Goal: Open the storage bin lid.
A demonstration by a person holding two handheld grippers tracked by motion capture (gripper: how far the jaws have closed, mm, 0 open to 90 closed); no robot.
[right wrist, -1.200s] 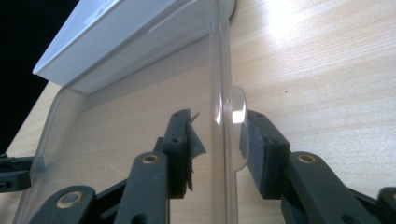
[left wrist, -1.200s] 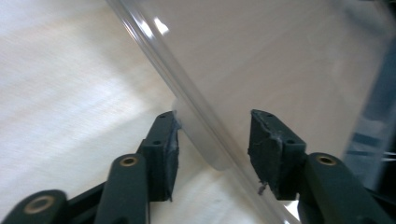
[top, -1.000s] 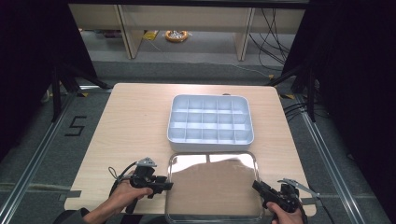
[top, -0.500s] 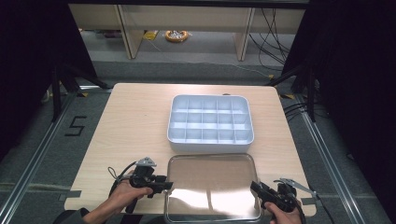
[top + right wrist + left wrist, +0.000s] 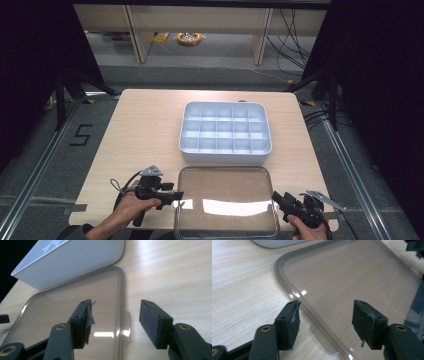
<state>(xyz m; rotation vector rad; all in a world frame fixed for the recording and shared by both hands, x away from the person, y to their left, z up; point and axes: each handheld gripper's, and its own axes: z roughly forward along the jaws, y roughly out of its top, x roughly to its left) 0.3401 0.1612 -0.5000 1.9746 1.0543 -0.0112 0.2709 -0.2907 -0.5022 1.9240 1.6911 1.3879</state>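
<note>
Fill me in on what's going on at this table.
A person holds a gripper in each hand at the two short sides of a clear plastic lid lying flat on the wooden table. The left gripper and the right gripper have just been opening; in each gripper view the jaws stand apart with the lid's rim between them, pads not pressing on it. Just beyond the lid sits a white divided tray, uncovered, its compartments looking empty.

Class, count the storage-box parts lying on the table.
2: the white compartment tray at the table's middle, and its clear lid flat at the near edge, right beside it.
</note>
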